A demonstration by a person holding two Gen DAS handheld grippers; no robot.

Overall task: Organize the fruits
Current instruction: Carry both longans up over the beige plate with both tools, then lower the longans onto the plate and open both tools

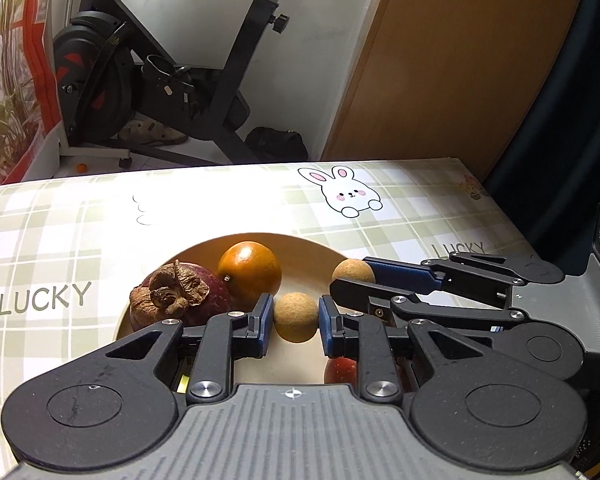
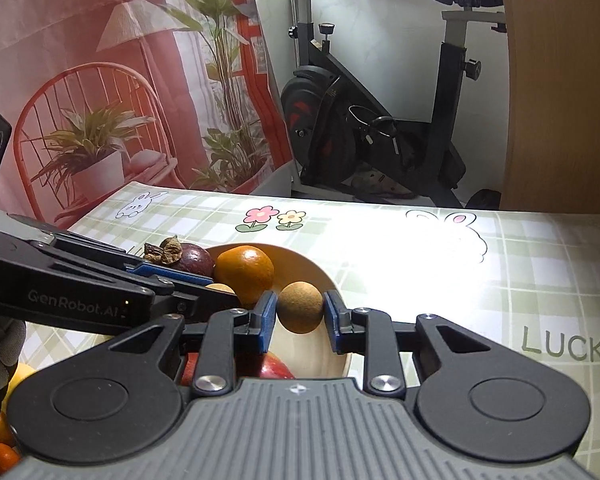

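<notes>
A cream bowl (image 1: 256,240) on the checked tablecloth holds a mangosteen (image 1: 180,300), an orange (image 1: 249,276) and a red apple (image 1: 340,370). My left gripper (image 1: 295,318) is shut on a tan longan (image 1: 295,317) just above the bowl's middle. My right gripper (image 1: 350,278) comes in from the right, shut on a second longan (image 1: 354,274) over the bowl's right side. In the right wrist view, that longan (image 2: 301,307) sits between the blue pads of the right gripper (image 2: 301,312), with the orange (image 2: 244,276), mangosteen (image 2: 192,258) and apple (image 2: 274,366) beside and below. The left gripper (image 2: 216,288) reaches in from the left.
Small oranges (image 2: 2,456) and a yellow fruit (image 2: 20,374) lie at the table's near left, beside a gloved hand (image 2: 0,344). Behind the table's far edge stand an exercise bike (image 1: 160,80) and a wooden door (image 1: 460,60). Bare tablecloth (image 2: 480,280) stretches right of the bowl.
</notes>
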